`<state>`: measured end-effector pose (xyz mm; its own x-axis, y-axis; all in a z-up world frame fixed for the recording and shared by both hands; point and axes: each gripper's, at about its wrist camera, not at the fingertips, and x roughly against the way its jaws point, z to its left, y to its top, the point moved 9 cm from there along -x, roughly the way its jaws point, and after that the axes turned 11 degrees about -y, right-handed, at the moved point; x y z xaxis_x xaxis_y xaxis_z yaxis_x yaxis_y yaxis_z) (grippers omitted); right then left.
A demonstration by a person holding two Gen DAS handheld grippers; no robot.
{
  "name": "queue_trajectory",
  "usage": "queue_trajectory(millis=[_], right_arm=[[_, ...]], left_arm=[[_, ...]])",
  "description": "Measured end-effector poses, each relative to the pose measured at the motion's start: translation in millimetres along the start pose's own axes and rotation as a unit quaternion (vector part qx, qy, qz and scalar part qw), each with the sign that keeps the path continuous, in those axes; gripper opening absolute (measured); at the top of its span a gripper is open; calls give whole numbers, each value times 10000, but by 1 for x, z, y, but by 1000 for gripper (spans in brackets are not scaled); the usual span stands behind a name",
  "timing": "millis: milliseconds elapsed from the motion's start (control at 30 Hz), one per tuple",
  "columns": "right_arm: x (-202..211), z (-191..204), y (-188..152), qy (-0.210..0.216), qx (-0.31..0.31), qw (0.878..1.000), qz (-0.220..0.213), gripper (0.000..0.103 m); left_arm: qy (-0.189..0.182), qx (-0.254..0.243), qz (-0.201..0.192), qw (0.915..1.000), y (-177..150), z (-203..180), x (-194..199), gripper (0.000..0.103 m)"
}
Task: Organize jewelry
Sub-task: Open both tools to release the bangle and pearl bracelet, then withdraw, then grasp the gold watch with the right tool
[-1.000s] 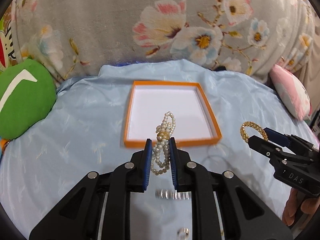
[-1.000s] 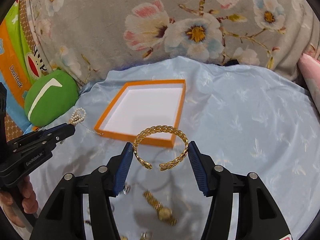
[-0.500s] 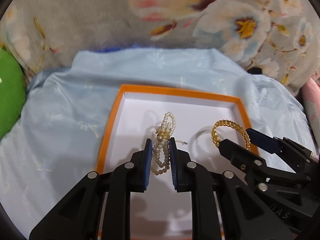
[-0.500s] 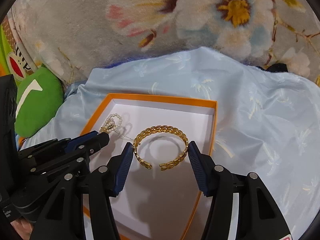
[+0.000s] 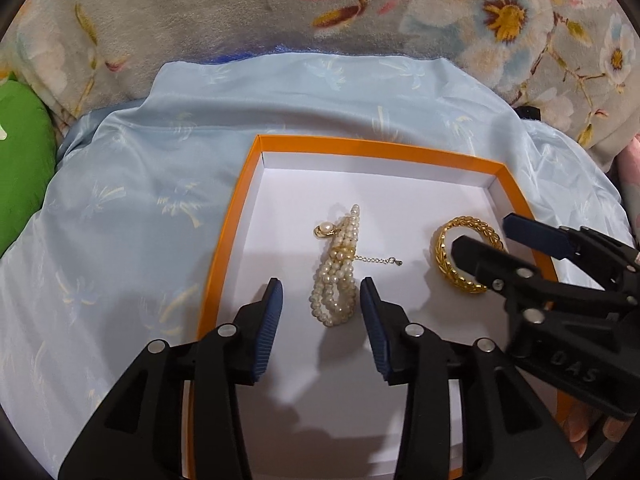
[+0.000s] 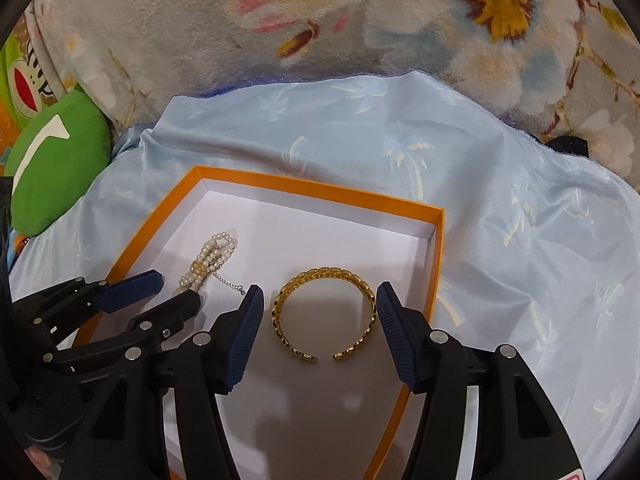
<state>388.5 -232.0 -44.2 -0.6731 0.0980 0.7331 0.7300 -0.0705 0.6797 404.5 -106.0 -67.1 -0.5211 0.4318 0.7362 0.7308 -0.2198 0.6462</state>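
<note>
An orange box with a white floor (image 5: 256,168) (image 6: 438,240) lies on a light blue cloth. A pearl bracelet (image 5: 338,276) lies on the box floor between the spread fingers of my open left gripper (image 5: 321,298); it also shows in the right wrist view (image 6: 208,260). A gold open cuff bracelet (image 6: 325,314) lies on the box floor between the spread fingers of my open right gripper (image 6: 320,304). In the left wrist view the cuff (image 5: 444,252) is partly hidden by the right gripper (image 5: 480,236). The left gripper (image 6: 156,292) shows at the left of the right wrist view.
A grey floral blanket (image 5: 320,8) rises behind the cloth (image 5: 140,200). A green cushion (image 6: 56,160) sits at the far left.
Both grippers moved forward over the box, lowered, and opened. The pearl bracelet and the gold cuff were let go and now lie on the box floor.
</note>
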Motion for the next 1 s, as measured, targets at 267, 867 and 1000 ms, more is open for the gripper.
queue_trajectory(millis=[267,867,1000], right_arm=[[89,-22,-21,314,-559,9970,-429,70],[197,-8,-231,-48,-608,9981,-47,69],[200,6,-230,-165,-313,9992,-177,66]], left_arm=[[-316,489,-356,9977,-10,1,52,48],[-436,770,-376,9954,-200,-15,186,66],[-334,706,-282,9965,-223,-24,185,66]])
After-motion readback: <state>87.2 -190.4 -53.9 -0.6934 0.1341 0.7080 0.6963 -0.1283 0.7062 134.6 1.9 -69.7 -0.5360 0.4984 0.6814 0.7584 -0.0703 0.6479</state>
